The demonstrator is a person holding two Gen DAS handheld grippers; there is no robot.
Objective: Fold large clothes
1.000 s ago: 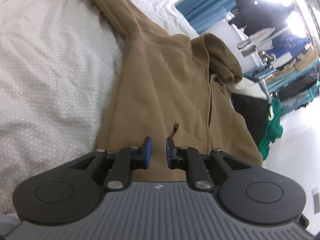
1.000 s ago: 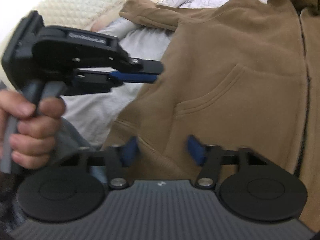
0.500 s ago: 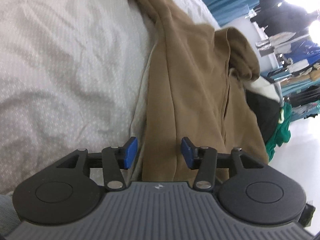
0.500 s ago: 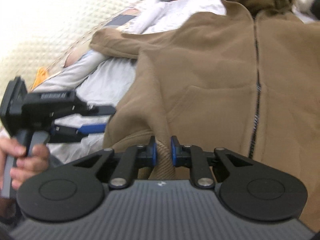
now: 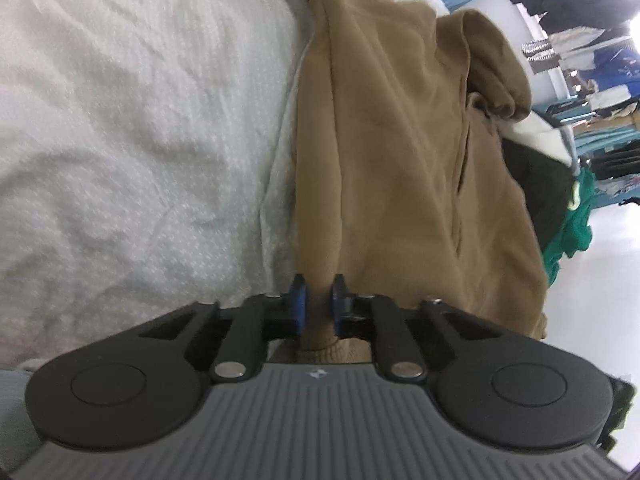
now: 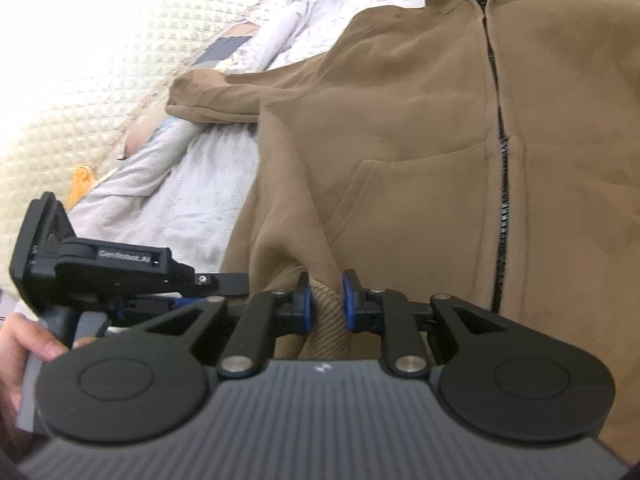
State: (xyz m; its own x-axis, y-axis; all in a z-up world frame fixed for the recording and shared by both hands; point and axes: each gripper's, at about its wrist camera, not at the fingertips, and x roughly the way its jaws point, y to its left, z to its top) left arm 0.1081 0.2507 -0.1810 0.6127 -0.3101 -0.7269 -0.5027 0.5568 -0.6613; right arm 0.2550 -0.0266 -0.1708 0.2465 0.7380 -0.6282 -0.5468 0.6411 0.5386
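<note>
A brown zip-up hoodie (image 5: 400, 152) lies spread on a white bed, front side up, with its zipper and a pocket showing in the right wrist view (image 6: 400, 128). My left gripper (image 5: 317, 300) is shut on the ribbed hem at the hoodie's left bottom corner. My right gripper (image 6: 324, 298) is shut on a bunch of the ribbed hem a little further along. The left gripper also shows in the right wrist view (image 6: 224, 280), held in a hand close beside the right one. One sleeve (image 6: 224, 96) lies stretched out to the side.
The white bedsheet (image 5: 140, 120) spreads to the left of the hoodie. A quilted cream headboard or wall (image 6: 80, 60) stands beyond the bed. Dark and green clothes (image 5: 560, 208) are piled at the bed's far edge, with racks of garments behind.
My left gripper went from open around the hoodie's side edge to shut on the hem. My right gripper closed on the hem earlier and now holds it slightly lifted.
</note>
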